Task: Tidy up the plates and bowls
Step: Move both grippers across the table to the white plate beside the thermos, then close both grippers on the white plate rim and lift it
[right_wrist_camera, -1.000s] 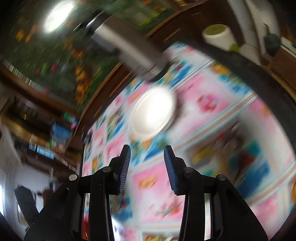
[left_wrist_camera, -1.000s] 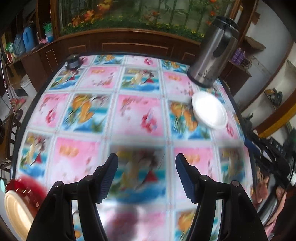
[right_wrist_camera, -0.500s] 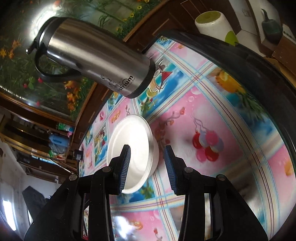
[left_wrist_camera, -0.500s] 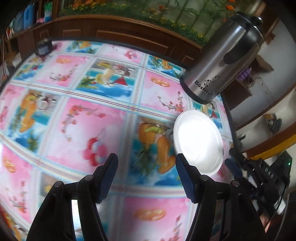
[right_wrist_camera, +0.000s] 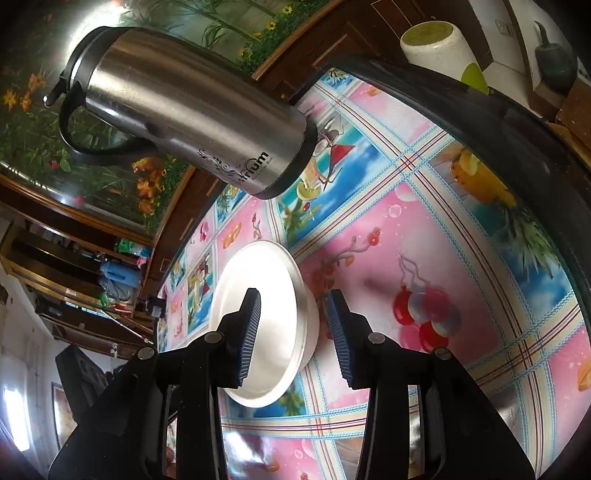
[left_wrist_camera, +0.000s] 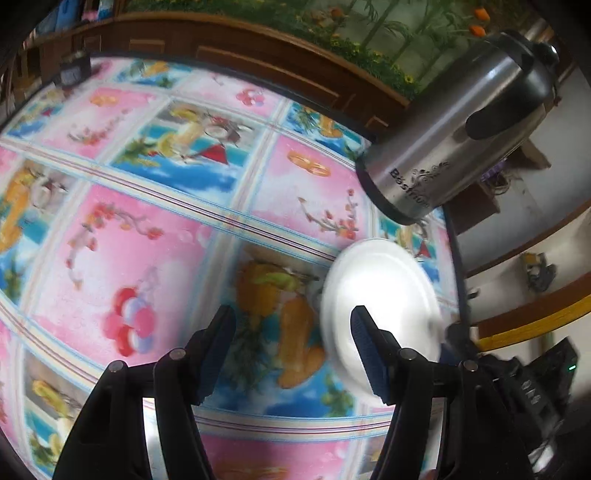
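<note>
1. Fingers of the left gripper stand wide apart with nothing between them, above the table with its bright pink-and-blue picture cloth.
2. Just past the tip of its right-side finger lies the white plate – flat on the cloth, close to the table's edge; the finger overlaps the plate's near side in this view, but contact cannot be told.
3. The right gripper is set narrower, also holding nothing. In its own view the plate lies ahead with its rim falling in the gap between the two blue pads, neither pad pressing on it.
4. Beyond the plate stands a steel flask with a black handle and base, upright on the cloth and near the plate without touching it.
5. Farther off – past the table's dark edge – run brown wooden cabinets under a wall picture of flowers and bamboo.
6. A white roll stands off the table beyond its edge.
</note>
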Motion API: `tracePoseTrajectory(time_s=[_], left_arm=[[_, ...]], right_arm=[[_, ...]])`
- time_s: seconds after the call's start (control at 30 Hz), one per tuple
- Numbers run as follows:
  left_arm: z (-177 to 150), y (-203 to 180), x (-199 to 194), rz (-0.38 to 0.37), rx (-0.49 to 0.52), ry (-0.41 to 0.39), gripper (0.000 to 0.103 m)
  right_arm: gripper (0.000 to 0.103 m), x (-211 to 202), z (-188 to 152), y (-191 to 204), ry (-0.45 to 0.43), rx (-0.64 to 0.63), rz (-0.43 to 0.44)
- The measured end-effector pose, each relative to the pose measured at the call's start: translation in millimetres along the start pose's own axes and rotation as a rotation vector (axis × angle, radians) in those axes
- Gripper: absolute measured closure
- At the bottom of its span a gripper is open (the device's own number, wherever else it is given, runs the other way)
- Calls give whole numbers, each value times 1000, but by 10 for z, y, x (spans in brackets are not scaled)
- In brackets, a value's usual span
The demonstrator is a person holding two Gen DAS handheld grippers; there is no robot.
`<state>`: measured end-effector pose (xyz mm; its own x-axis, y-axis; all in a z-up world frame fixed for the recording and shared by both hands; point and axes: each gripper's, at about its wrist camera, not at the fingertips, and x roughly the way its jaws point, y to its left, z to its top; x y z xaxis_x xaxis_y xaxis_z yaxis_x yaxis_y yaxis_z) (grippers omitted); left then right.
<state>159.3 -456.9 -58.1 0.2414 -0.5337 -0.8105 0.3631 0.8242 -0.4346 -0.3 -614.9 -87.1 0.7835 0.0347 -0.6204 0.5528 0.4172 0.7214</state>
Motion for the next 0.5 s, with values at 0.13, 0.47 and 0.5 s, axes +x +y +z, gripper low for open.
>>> tracePoseTrajectory(time_s=[0.13,0.47,0.5], left_arm=[[-7,-97,75,-16,7,21,38],[-22,-235,112,-9,51,0,40],[-22,-250,114,-1,59,-3,40]], right_arm=[[66,-26,7,-21,0,15,13],[66,33,-4,-34,30,19,15],[66,40,-9,-34,31,19,12]])
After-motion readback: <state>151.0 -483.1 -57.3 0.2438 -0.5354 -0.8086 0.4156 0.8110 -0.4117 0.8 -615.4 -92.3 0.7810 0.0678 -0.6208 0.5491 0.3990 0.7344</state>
